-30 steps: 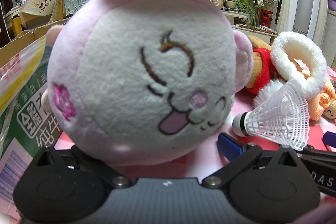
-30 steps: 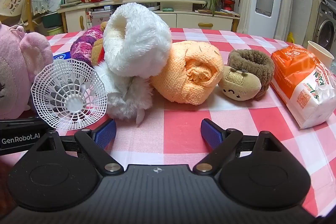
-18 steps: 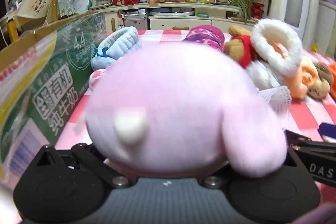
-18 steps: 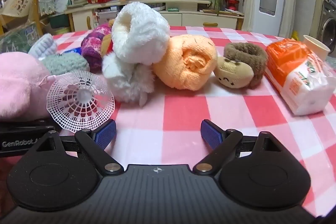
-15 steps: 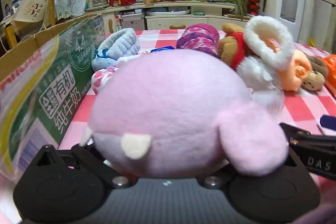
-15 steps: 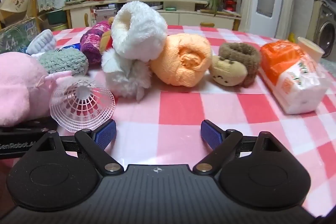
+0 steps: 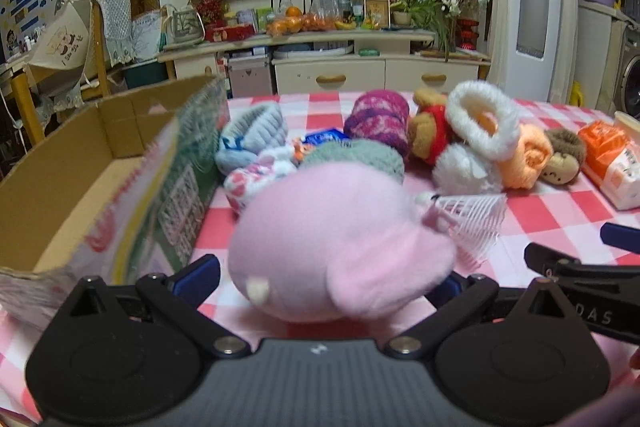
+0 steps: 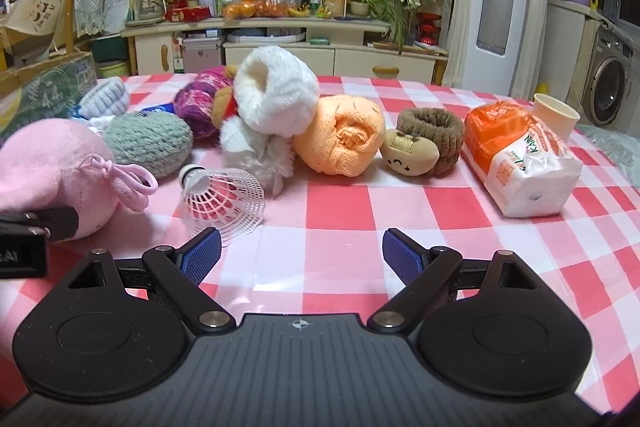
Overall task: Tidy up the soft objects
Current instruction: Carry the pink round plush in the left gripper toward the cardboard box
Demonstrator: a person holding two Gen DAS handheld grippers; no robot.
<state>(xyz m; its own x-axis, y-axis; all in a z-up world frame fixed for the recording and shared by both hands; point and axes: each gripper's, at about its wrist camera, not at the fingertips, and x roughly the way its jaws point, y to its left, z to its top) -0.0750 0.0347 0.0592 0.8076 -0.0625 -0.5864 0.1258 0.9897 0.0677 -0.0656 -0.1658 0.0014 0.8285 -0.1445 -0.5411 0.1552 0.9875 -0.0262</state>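
Note:
A pink plush toy point(image 7: 336, 239) lies on the checked tablecloth between the fingers of my left gripper point(image 7: 324, 279), whose jaws stand wide apart around it. It also shows in the right wrist view point(image 8: 52, 167) at the far left. My right gripper point(image 8: 301, 255) is open and empty above the cloth. Behind lie a grey knitted ball point(image 8: 146, 143), a white fluffy item point(image 8: 272, 103), an orange rolled towel point(image 8: 344, 141), a brown plush point(image 8: 424, 147), a purple knitted roll point(image 7: 378, 121) and a bear in red point(image 7: 430, 133).
An open cardboard box point(image 7: 80, 163) stands at the left of the table. A white plastic shuttlecock point(image 8: 224, 201) lies just ahead of my right gripper's left finger. An orange tissue pack point(image 8: 516, 155) and a paper cup point(image 8: 556, 115) sit at the right.
The pink plush has turned over from face-up to back-up and come down onto the cloth. My left gripper's jaws have opened off it. The right gripper has stayed open.

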